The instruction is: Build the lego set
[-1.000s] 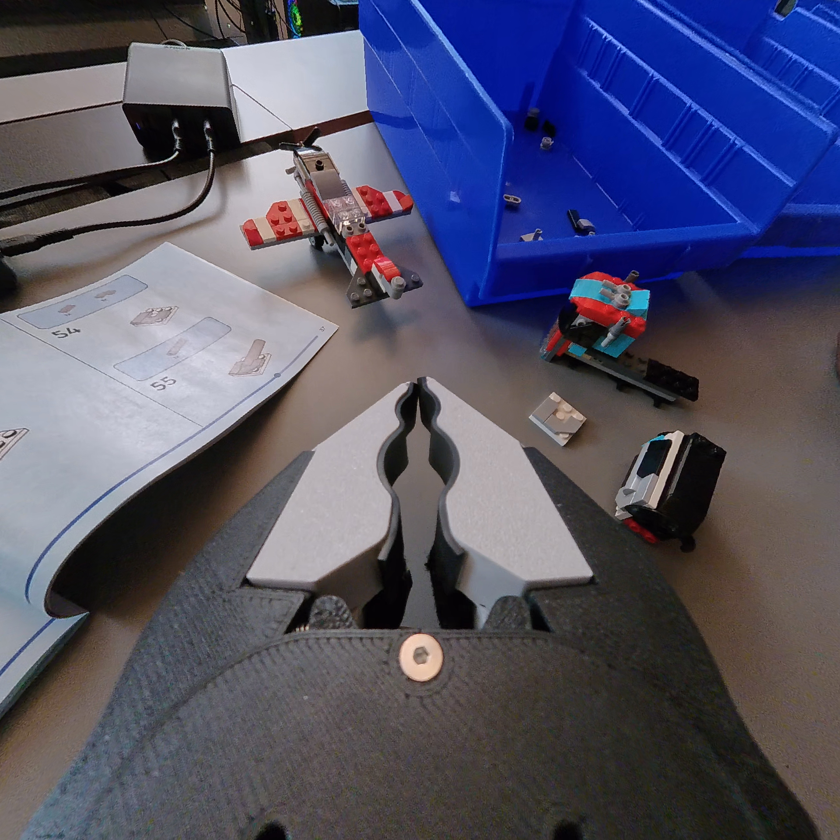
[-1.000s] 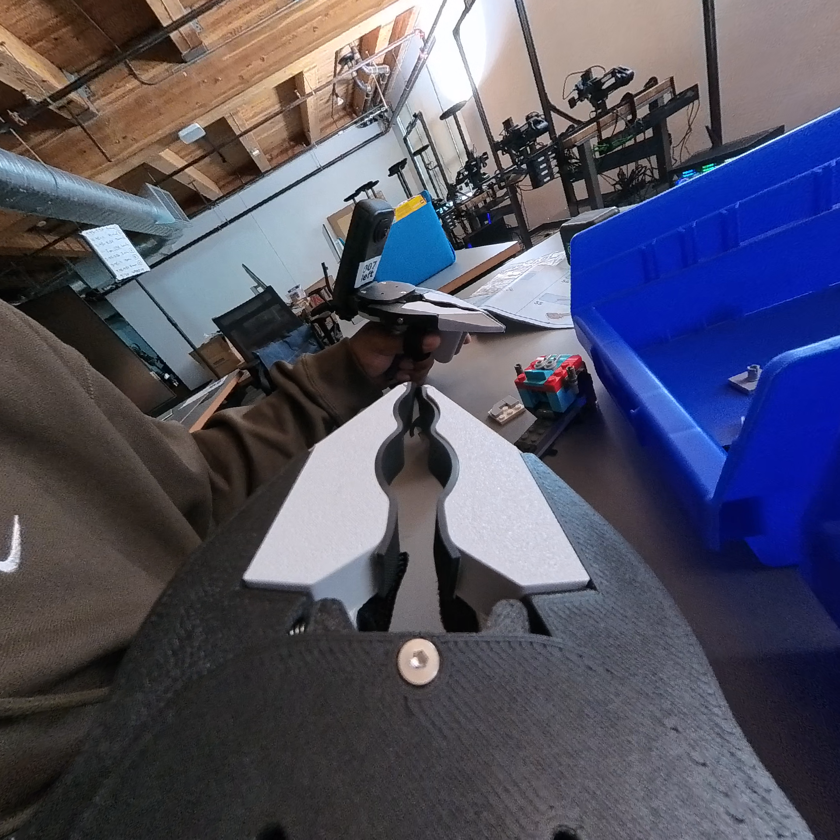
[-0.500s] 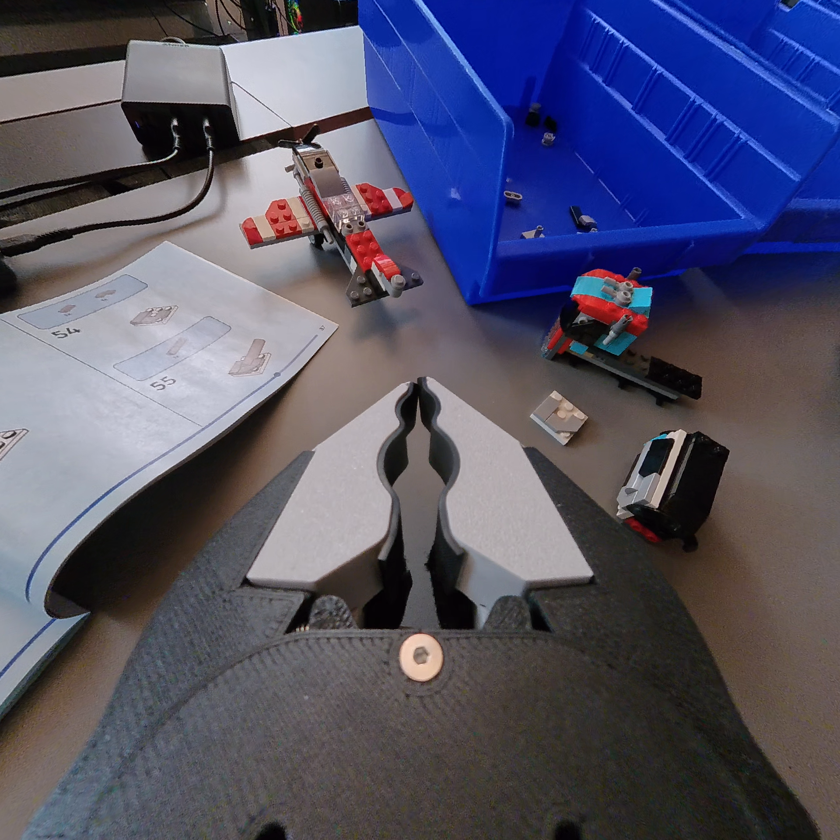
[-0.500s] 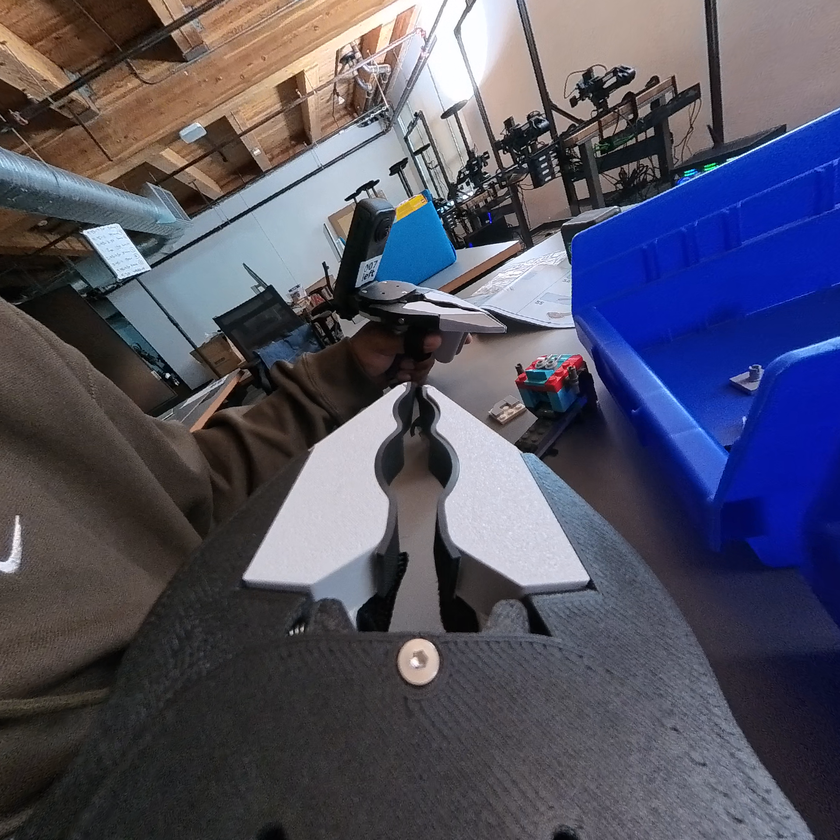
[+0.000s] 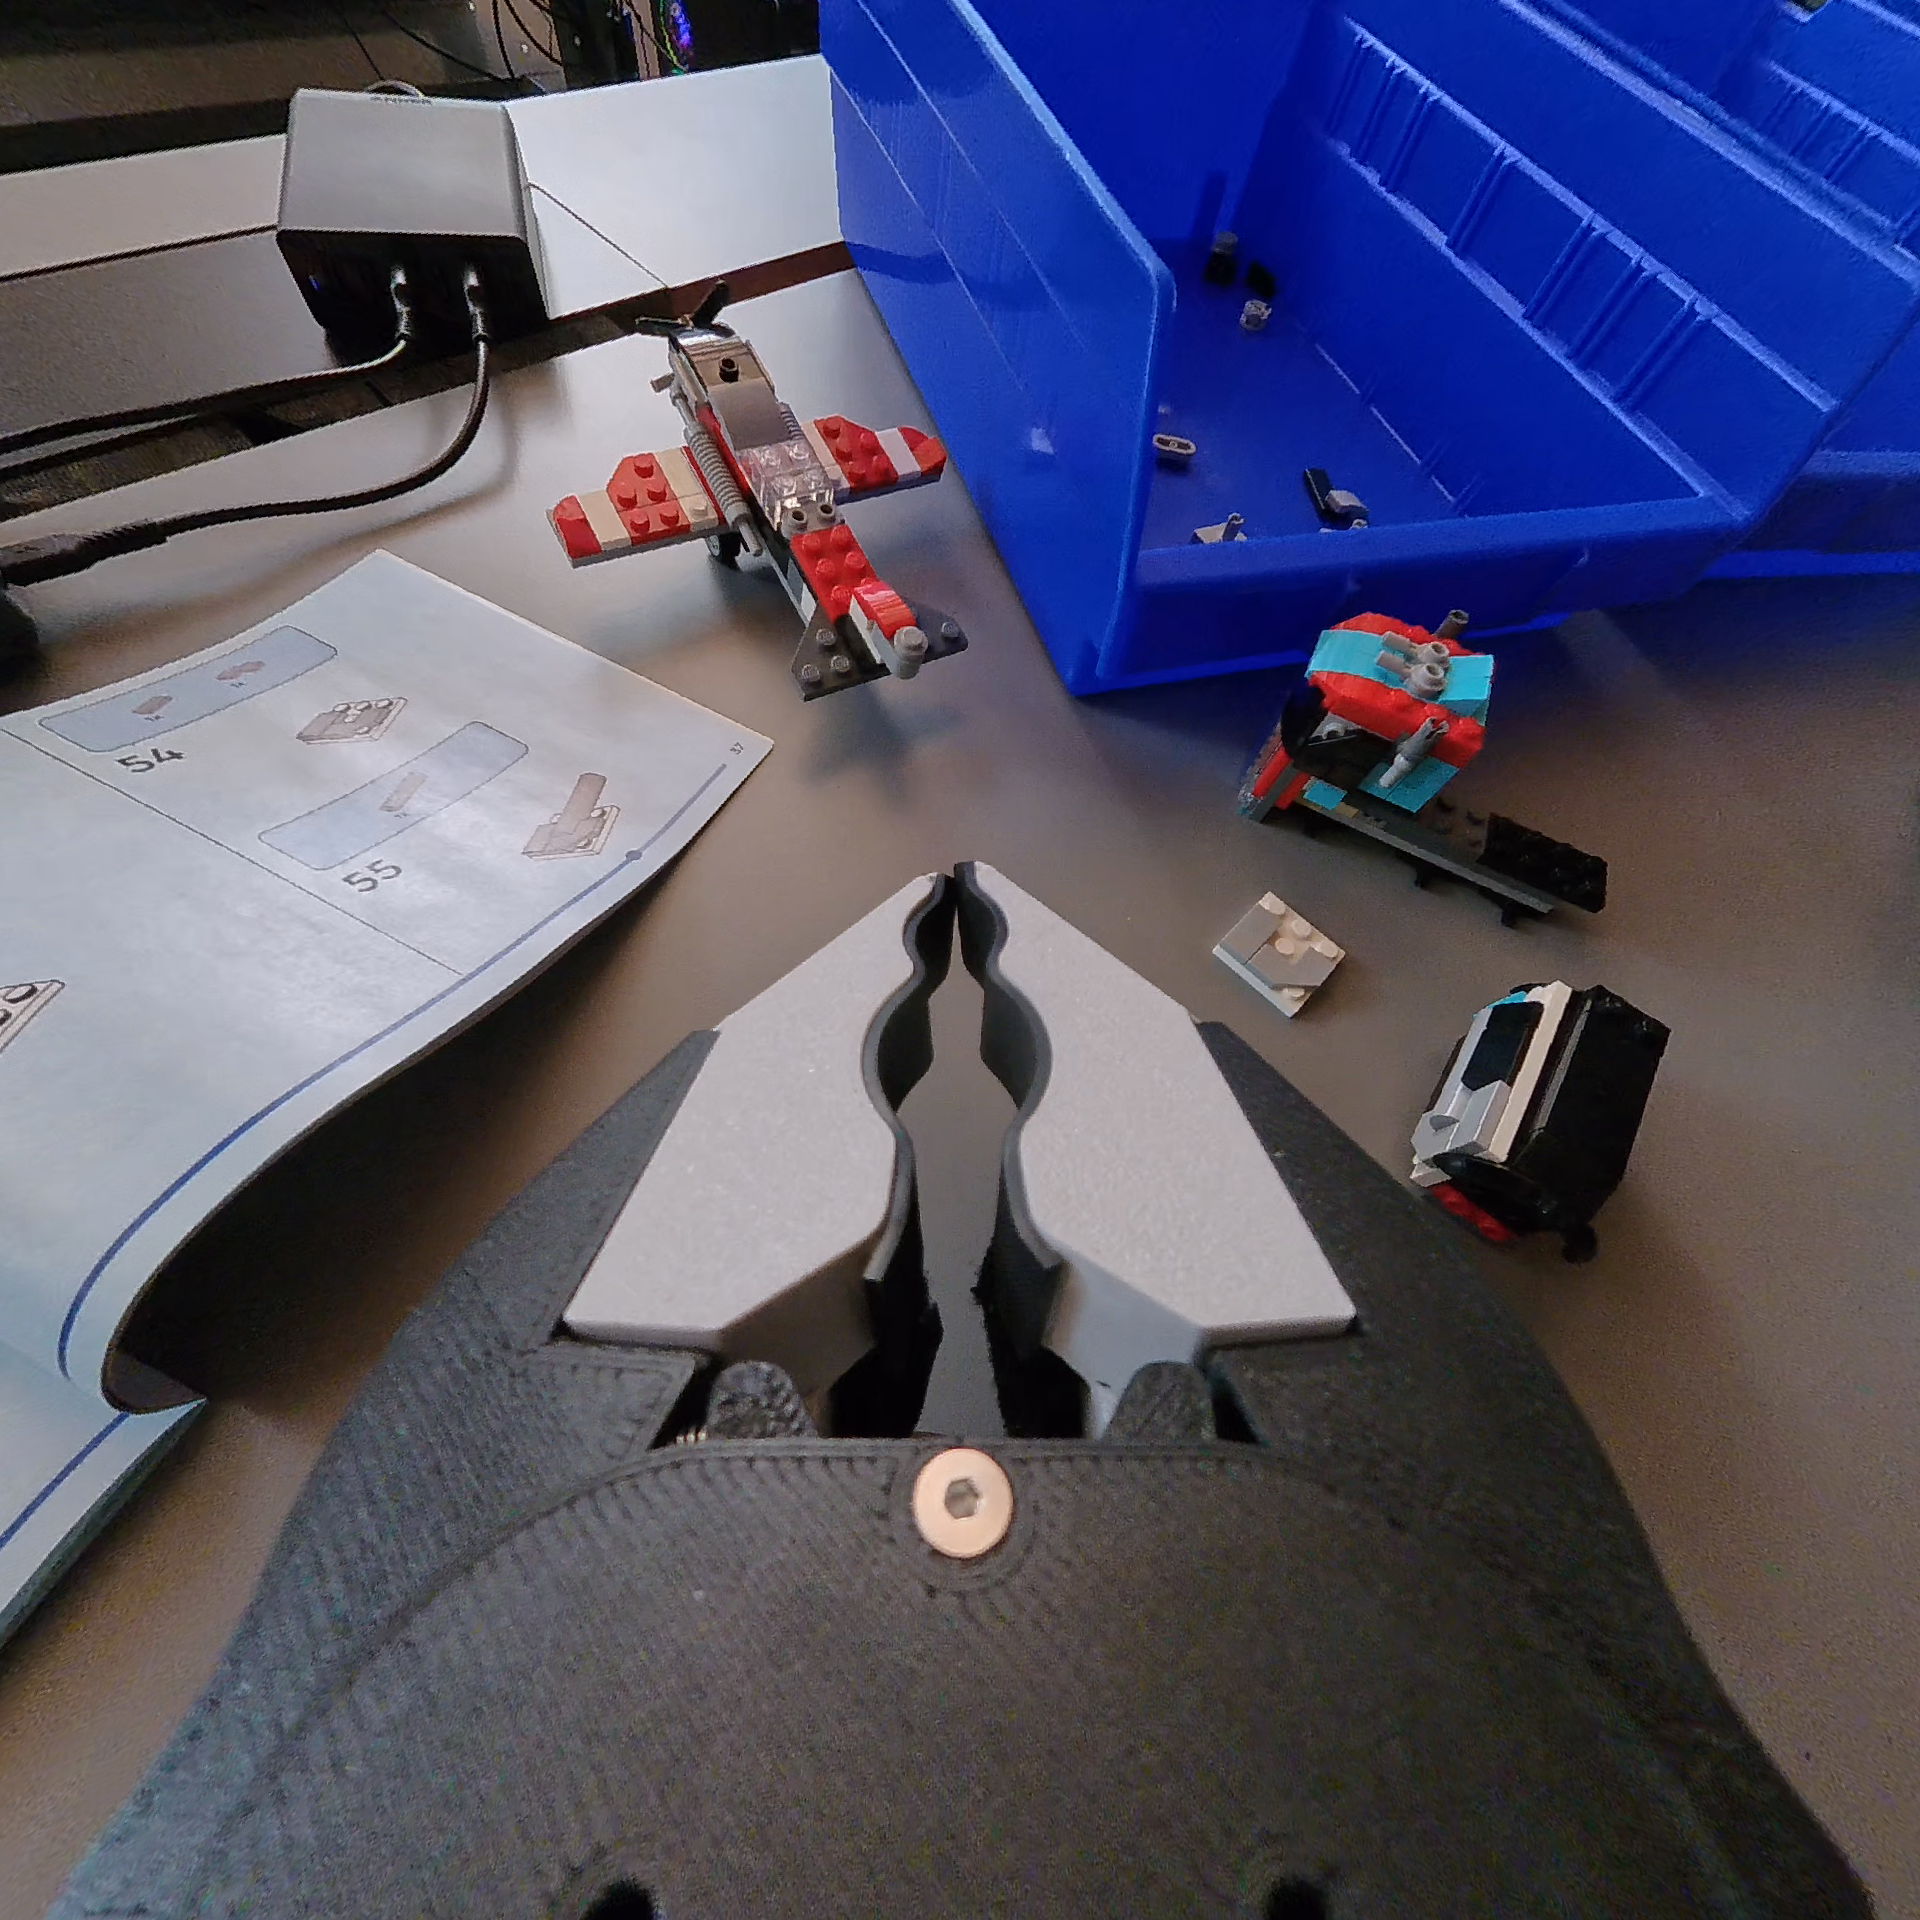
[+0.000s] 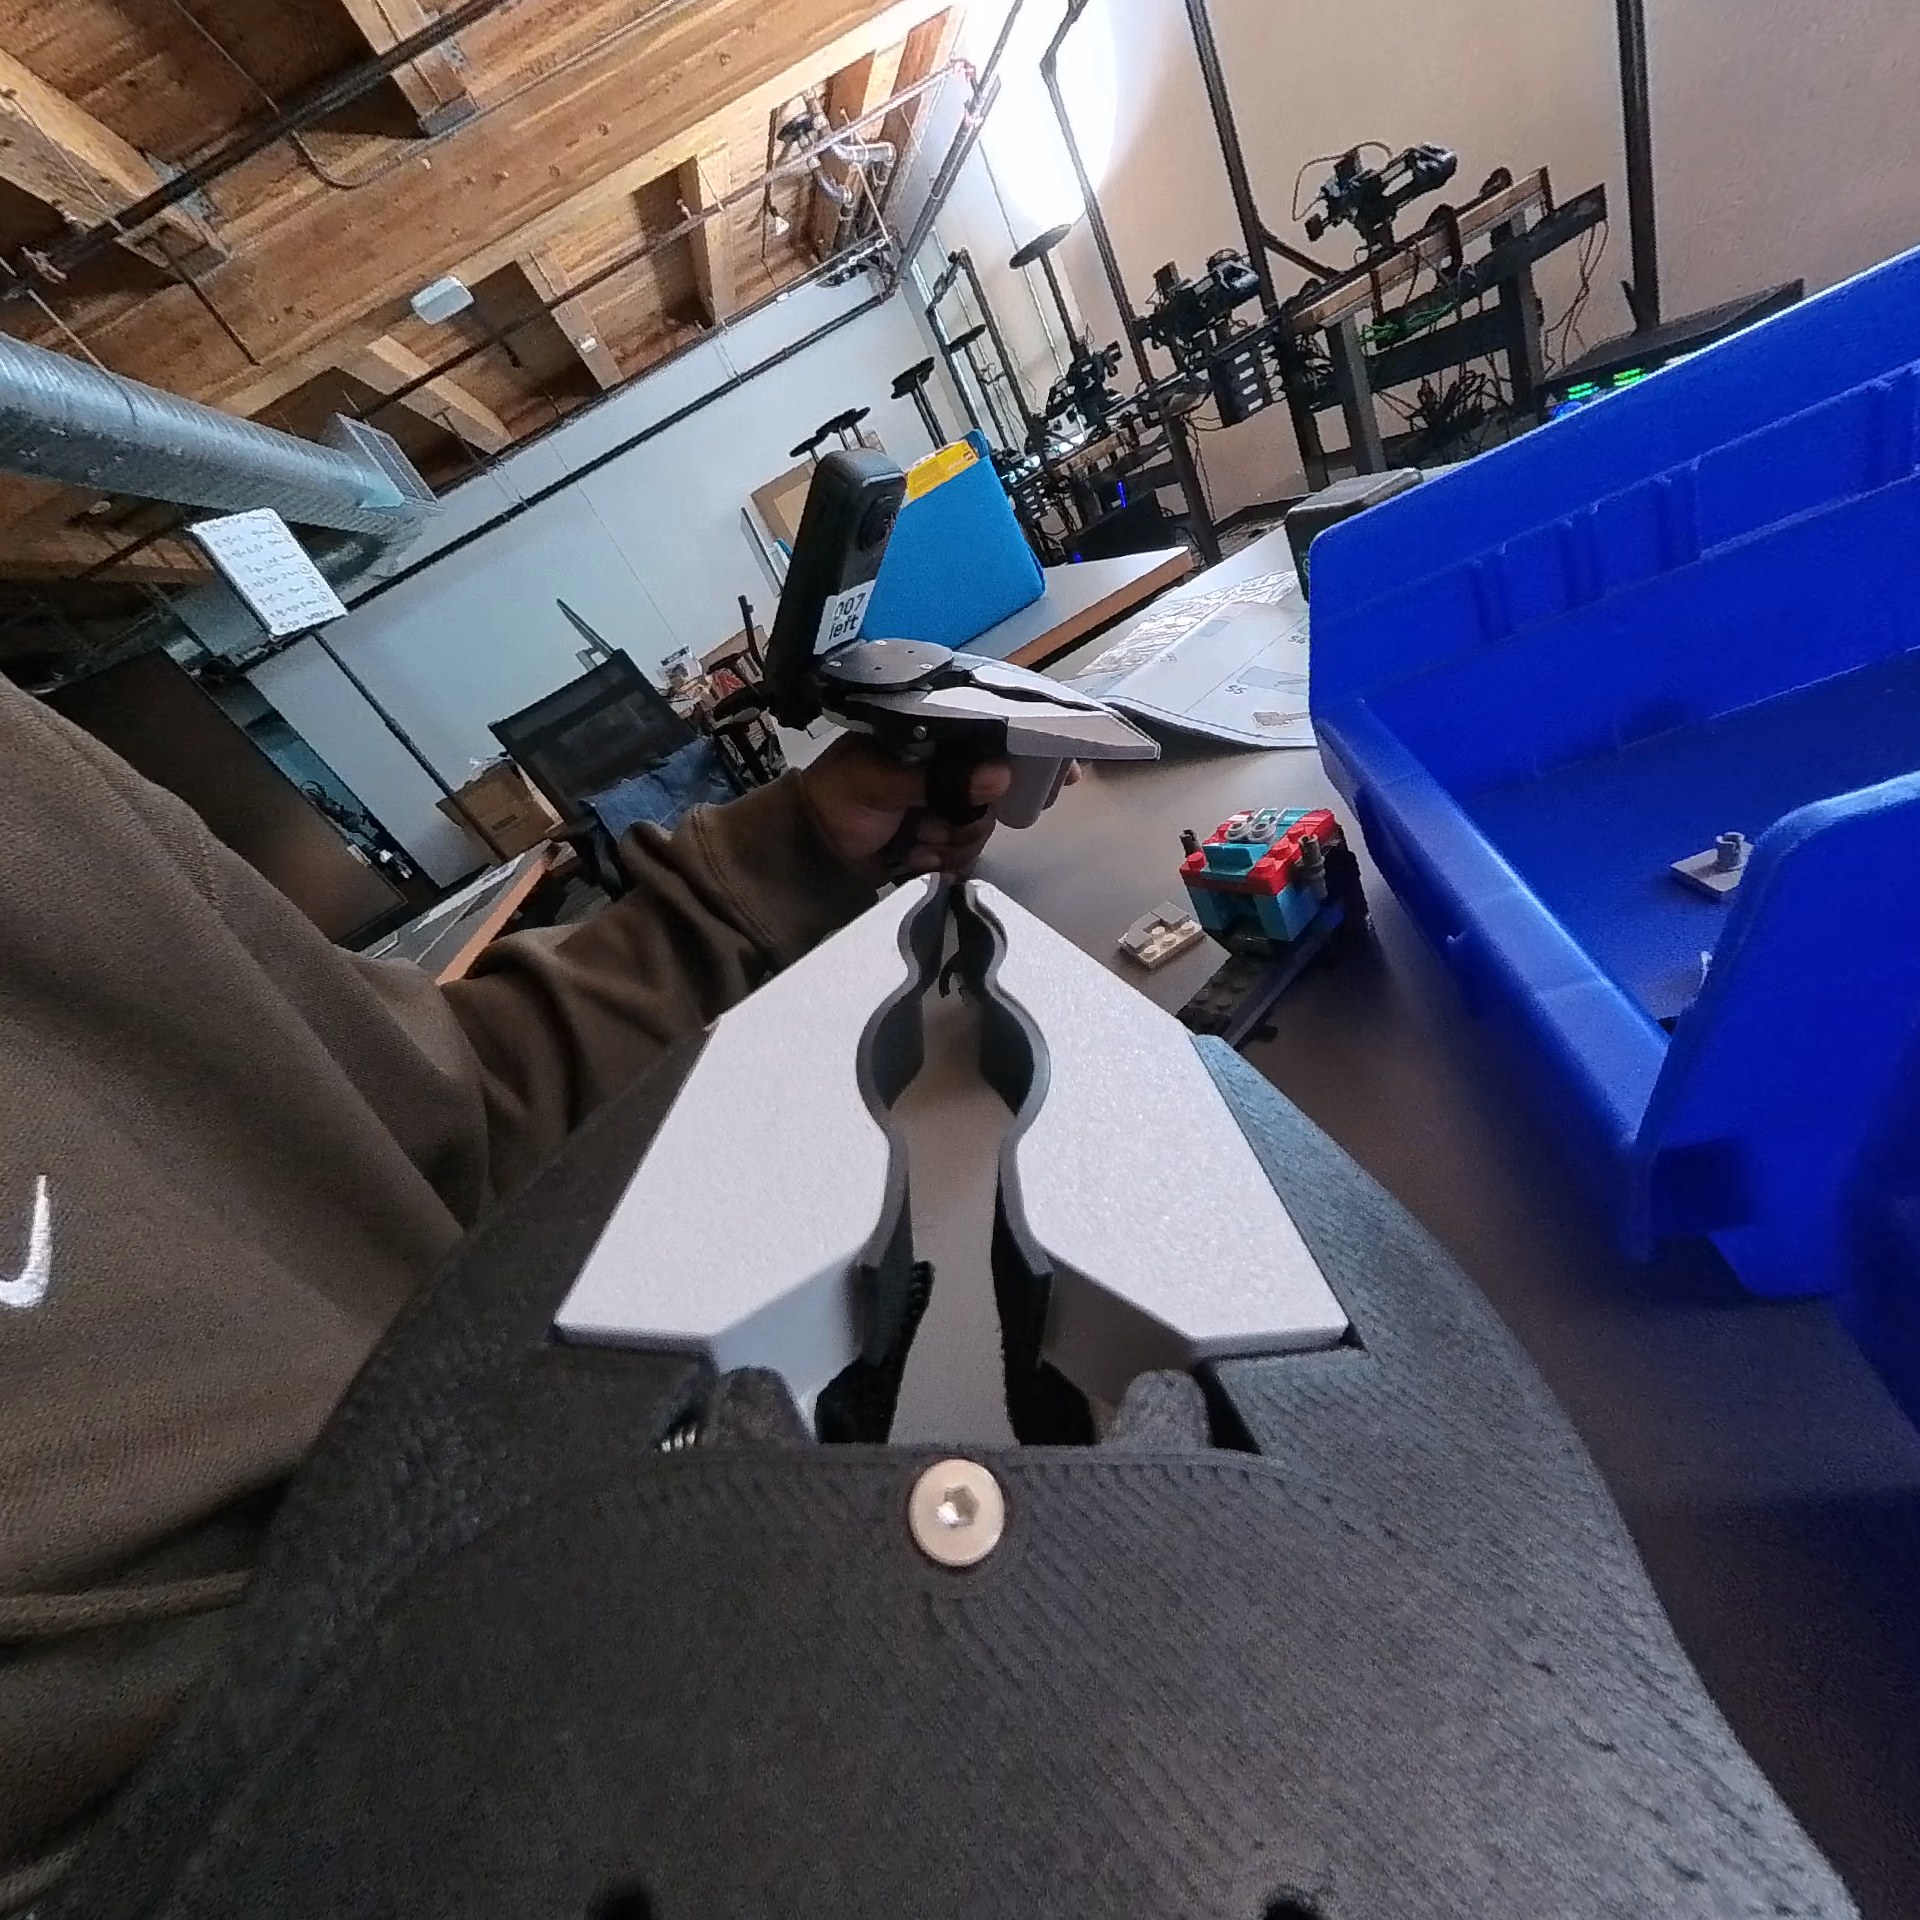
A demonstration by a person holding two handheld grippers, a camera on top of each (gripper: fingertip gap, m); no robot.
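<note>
Left wrist view is showing the left gripper [image 5: 954, 878] hovering over the grey table [image 5: 1039, 748] with its fingertips meeting on nothing. Just beside it one open instruction booklet [image 5: 312, 883] is lying toward the table's left edge, and one small grey plate piece [image 5: 1278, 951] is sitting to the right. Near that, one black-and-white brick block [image 5: 1538, 1117] and one red-and-turquoise brick build [image 5: 1382, 717] on a black base are resting. Farther off, one red-and-grey brick plane [image 5: 748, 488] is standing. At the far right corner, one blue bin [image 5: 1039, 260] is holding about seven tiny loose pieces [image 5: 1330, 494]. One black box [image 5: 405, 208] with two cables is sitting at the far edge.

Right wrist view is showing the right gripper [image 6: 951, 888], closed and bare too, pointing toward a hand [image 6: 894, 821].
</note>
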